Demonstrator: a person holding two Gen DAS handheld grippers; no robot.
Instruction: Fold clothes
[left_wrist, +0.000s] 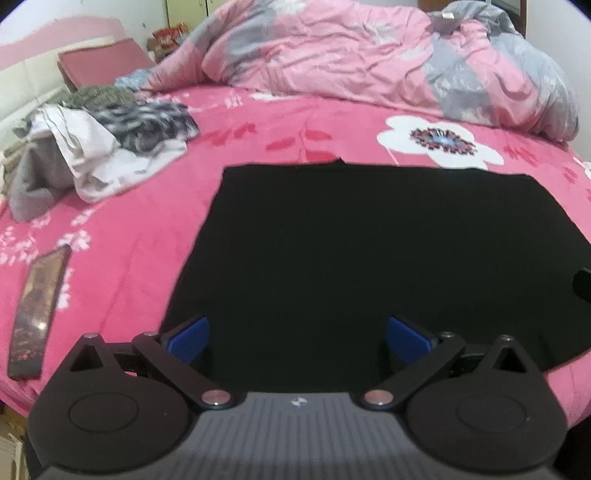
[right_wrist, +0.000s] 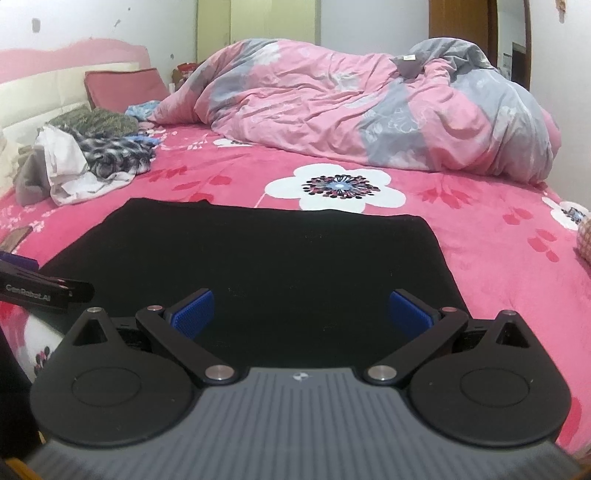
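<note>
A black garment (left_wrist: 369, 251) lies flat on the pink flowered bed sheet (left_wrist: 147, 229), spread as a wide rectangle with straight edges. In the right wrist view the same black garment (right_wrist: 258, 258) fills the foreground. My left gripper (left_wrist: 298, 338) is open above the garment's near edge, blue pads (left_wrist: 188, 338) wide apart with nothing between them. My right gripper (right_wrist: 301, 314) is open too, hovering over the near right part of the garment. The left gripper's body (right_wrist: 40, 290) shows at the left edge of the right wrist view.
A pile of unfolded clothes (left_wrist: 96, 147) lies at the far left of the bed. A crumpled pink and grey duvet (left_wrist: 369, 62) covers the far side. A dark flat phone-like object (left_wrist: 37, 314) lies left of the garment. A pink pillow (left_wrist: 99, 62) leans against the headboard.
</note>
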